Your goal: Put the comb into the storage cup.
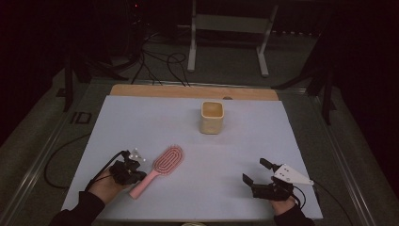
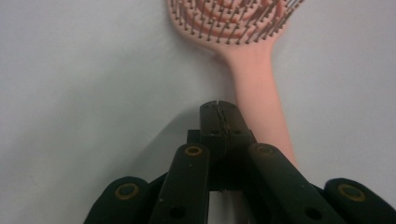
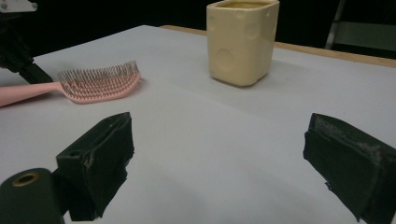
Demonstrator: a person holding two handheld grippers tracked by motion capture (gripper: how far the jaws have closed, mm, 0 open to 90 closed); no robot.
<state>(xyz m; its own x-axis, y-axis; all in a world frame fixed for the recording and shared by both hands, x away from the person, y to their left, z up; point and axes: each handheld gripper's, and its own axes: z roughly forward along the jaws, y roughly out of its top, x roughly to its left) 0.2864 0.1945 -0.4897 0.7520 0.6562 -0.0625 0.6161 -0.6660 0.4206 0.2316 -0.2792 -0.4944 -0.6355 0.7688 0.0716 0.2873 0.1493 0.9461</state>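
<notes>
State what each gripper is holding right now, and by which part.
Nothing is held. The left gripper is shut on nothing, its tips beside the pink hairbrush's handle. The right gripper is open over bare table.

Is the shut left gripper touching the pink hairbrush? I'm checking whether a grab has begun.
Cannot tell: in the left gripper view the left gripper sits shut beside the hairbrush handle.

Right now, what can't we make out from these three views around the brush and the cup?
- Inside of the cream cup: its own walls hide the bottom in the high view; the top edge cuts the rim in the right gripper view.
- Pink hairbrush: head cut by the top edge in the left gripper view; handle end hidden behind the shut left gripper.
- Whether that gripper touches the handle: unclear.
</notes>
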